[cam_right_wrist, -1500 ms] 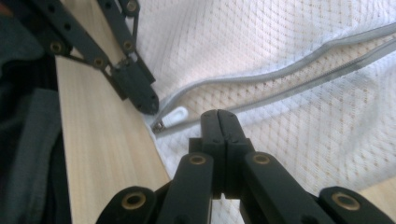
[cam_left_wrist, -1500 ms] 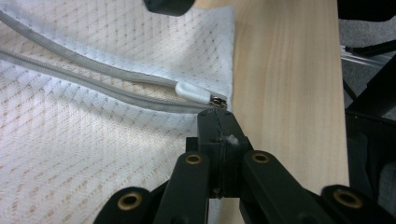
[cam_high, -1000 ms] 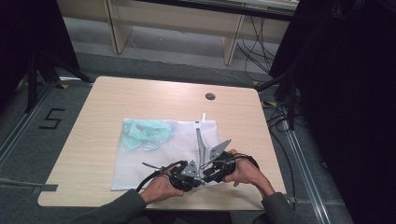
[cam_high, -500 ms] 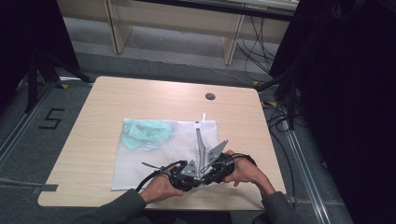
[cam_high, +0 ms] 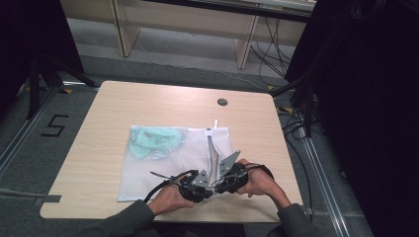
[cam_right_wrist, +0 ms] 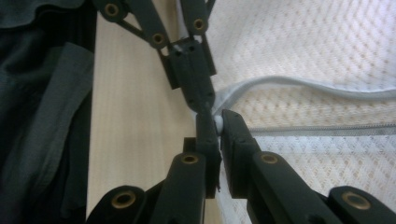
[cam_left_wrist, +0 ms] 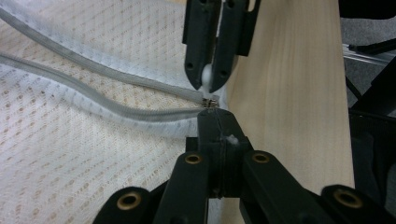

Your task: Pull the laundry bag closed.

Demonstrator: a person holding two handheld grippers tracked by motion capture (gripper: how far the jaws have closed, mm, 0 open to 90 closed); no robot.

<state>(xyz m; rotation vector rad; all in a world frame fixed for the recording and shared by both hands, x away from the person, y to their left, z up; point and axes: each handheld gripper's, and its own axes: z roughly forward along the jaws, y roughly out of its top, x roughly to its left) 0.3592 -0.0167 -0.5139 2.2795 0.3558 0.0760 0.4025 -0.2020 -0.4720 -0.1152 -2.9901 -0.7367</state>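
A white mesh zip bag (cam_high: 163,170) lies flat on the wooden table (cam_high: 148,101), with a pale green cloth (cam_high: 154,139) inside its far left part. Its zip (cam_high: 212,148) runs along the right side and stands partly apart. Both grippers meet at the bag's near right corner. My left gripper (cam_high: 209,187) (cam_left_wrist: 217,120) is shut on the bag's edge at the end of the zip (cam_left_wrist: 140,114). Tip to tip with it, my right gripper (cam_high: 216,183) (cam_right_wrist: 216,123) is shut on the small white zip pull (cam_left_wrist: 207,74) (cam_right_wrist: 218,122).
A round cable hole (cam_high: 222,101) sits in the table near its far edge. The table's right edge (cam_left_wrist: 343,116) runs close beside the grippers. Desk legs, cables and a floor mark "5" (cam_high: 54,126) lie beyond the table. A dark sleeve (cam_right_wrist: 42,116) is close to the right gripper.
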